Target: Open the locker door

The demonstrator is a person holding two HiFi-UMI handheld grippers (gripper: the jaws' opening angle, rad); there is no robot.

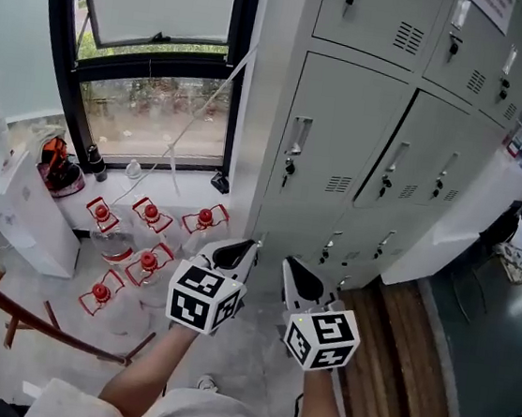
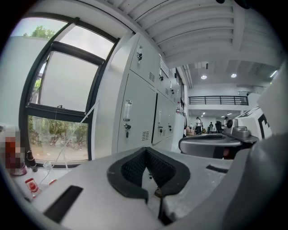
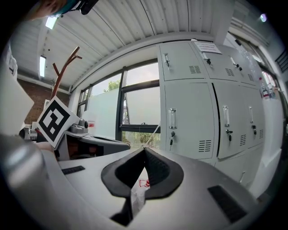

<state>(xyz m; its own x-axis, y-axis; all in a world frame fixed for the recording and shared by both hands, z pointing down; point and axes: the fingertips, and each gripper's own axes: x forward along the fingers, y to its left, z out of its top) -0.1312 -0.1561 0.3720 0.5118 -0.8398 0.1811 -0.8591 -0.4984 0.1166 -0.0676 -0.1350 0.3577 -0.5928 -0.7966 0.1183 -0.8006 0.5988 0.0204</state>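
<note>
A bank of grey lockers (image 1: pixel 394 125) stands ahead of me, a little to the right. The nearest middle-row locker door (image 1: pixel 335 146) is closed, with a clear vertical handle (image 1: pixel 297 137) and a key lock under it. That door (image 3: pixel 186 119) and its handle (image 3: pixel 171 118) show straight ahead in the right gripper view, and the door (image 2: pixel 135 114) appears again in the left gripper view. My left gripper (image 1: pixel 245 248) (image 2: pixel 145 151) and right gripper (image 1: pixel 290 266) (image 3: pixel 145 151) hang side by side short of the lockers. Both are shut on nothing and touch no door.
Several water bottles with red caps (image 1: pixel 152 213) stand on the floor under the window (image 1: pixel 150 114). A white box (image 1: pixel 24 212) stands at the left, with a wooden rack (image 1: pixel 4 299) in front of it. A lighter locker door (image 1: pixel 457 227) hangs open at the right.
</note>
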